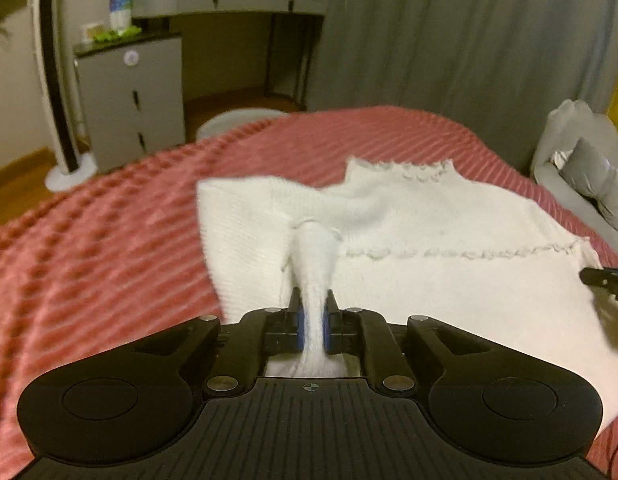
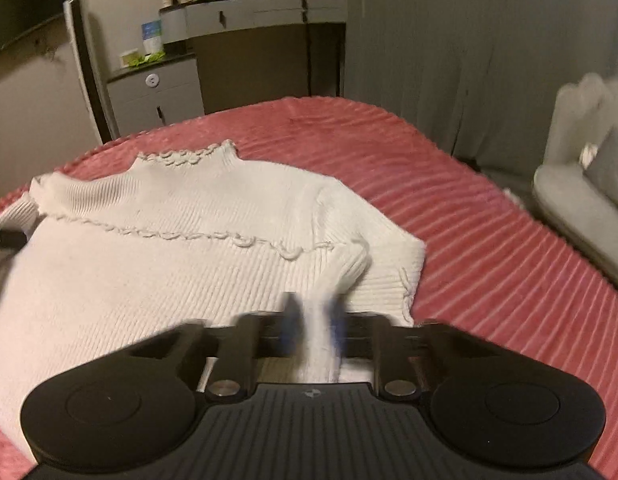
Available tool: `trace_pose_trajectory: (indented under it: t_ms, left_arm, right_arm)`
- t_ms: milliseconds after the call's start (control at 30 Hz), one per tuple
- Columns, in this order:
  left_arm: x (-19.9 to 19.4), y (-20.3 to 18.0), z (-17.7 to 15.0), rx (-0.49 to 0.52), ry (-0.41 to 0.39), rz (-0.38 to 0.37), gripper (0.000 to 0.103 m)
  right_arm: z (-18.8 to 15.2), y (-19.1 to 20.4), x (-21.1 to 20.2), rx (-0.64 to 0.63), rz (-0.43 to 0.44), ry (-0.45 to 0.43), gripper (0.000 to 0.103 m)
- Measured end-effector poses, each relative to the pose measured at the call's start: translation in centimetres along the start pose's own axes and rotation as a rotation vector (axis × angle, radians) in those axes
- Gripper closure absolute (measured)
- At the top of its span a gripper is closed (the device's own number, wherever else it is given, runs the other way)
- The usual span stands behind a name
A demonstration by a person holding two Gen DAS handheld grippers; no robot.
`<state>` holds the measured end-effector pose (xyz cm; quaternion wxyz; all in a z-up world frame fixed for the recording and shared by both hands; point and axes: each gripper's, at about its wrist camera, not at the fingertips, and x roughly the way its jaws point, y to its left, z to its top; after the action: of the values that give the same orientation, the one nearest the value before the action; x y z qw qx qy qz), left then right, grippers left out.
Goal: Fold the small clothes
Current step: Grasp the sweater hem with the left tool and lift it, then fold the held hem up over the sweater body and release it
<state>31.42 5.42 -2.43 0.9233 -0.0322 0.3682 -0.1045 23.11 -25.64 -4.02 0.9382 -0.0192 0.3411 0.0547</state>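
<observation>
Care now means keeping both pinches level and drawing evenly so the fold lands square: the left gripper (image 1: 313,312) and right gripper (image 2: 313,316) are each clenched on bunched knit of the white ribbed sweater (image 2: 181,240), lying on the pink bedspread (image 2: 489,248), collar toward twelve o'clock.

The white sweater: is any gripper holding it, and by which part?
Both hold it. The left gripper is shut on a pinched-up ridge of the white sweater near its left side; the right gripper pinches a bunch of knit near the right sleeve.
</observation>
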Motion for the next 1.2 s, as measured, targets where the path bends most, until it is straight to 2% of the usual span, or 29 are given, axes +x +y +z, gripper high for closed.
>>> trace_pose_trajectory:
  t_ms: [133, 233, 333, 400, 467, 500, 533, 567, 600, 667, 733, 800, 867, 967, 1067, 1133, 1200]
  left_arm:
    - [-2.9, -0.1, 2.6, 0.008, -0.121, -0.006, 0.094]
    - [-2.9, -0.4, 5.5, 0.037, -0.201, 0.071, 0.094]
    - [-1.5, -0.6, 8.0, 0.027, -0.241, 0.148, 0.094]
    - [-0.3, -0.9, 9.1, 0.021, -0.252, 0.194, 0.094]
    - [1.3, -1.3, 9.6, -0.010, -0.254, 0.278, 0.090]
    - [2.1, -1.5, 9.6, -0.018, -0.227, 0.316, 0.088]
    - [2.7, -1.6, 9.4, -0.020, -0.189, 0.328, 0.081]
    - [2.8, -1.5, 8.8, -0.033, -0.168, 0.310, 0.077]
    - [2.5, -1.3, 7.9, -0.045, -0.150, 0.271, 0.069]
    - [1.1, -0.8, 5.7, -0.073, -0.129, 0.206, 0.056]
    - [-0.7, 0.1, 2.5, -0.104, -0.110, 0.146, 0.037]
    - [-2.4, 0.9, -0.9, -0.144, -0.074, 0.122, 0.026]
    - [-3.5, 1.4, -3.8, -0.176, -0.059, 0.116, 0.023]
    - [-4.2, 1.8, -6.2, -0.192, -0.021, 0.092, 0.023]
    - [-5.1, 2.3, -6.5, -0.221, -0.043, 0.053, 0.023]
    - [-4.7, 2.4, -6.1, -0.251, -0.009, 0.005, 0.023]
    - [-4.1, 2.0, -6.1, -0.266, 0.031, -0.013, 0.023]
  right_arm:
    - [1.3, 1.2, -2.4, -0.085, -0.043, -0.121, 0.097]
    - [3.4, 2.0, -2.4, -0.155, -0.113, -0.193, 0.097]
    - [5.8, 2.5, -0.7, -0.198, -0.194, -0.226, 0.097]
    - [7.5, 2.4, 0.7, -0.193, -0.229, -0.241, 0.097]
    - [8.8, 2.2, 1.9, -0.171, -0.243, -0.256, 0.096]
    - [9.3, 2.1, 2.5, -0.155, -0.248, -0.265, 0.094]
    - [9.6, 1.9, 3.0, -0.139, -0.268, -0.258, 0.092]
    - [9.6, 1.8, 3.3, -0.120, -0.297, -0.238, 0.083]
    - [9.3, 1.5, 3.2, -0.084, -0.303, -0.218, 0.079]
    - [7.5, 0.0, 1.5, 0.018, -0.215, -0.183, 0.079]
    - [4.3, -0.9, -1.0, 0.079, -0.129, -0.152, 0.074]
    - [-0.1, -1.4, -3.7, 0.115, -0.060, -0.129, 0.057]
    - [-4.4, -1.7, -5.8, 0.159, -0.032, -0.110, 0.055]
    - [-8.3, -2.2, -7.3, 0.224, 0.020, -0.094, 0.055]
    - [-9.0, -2.2, -7.5, 0.267, 0.045, -0.105, 0.059]
    - [-8.3, -2.0, -7.4, 0.273, 0.080, -0.128, 0.059]
    - [-7.9, -1.4, -6.5, 0.253, 0.128, -0.094, 0.062]
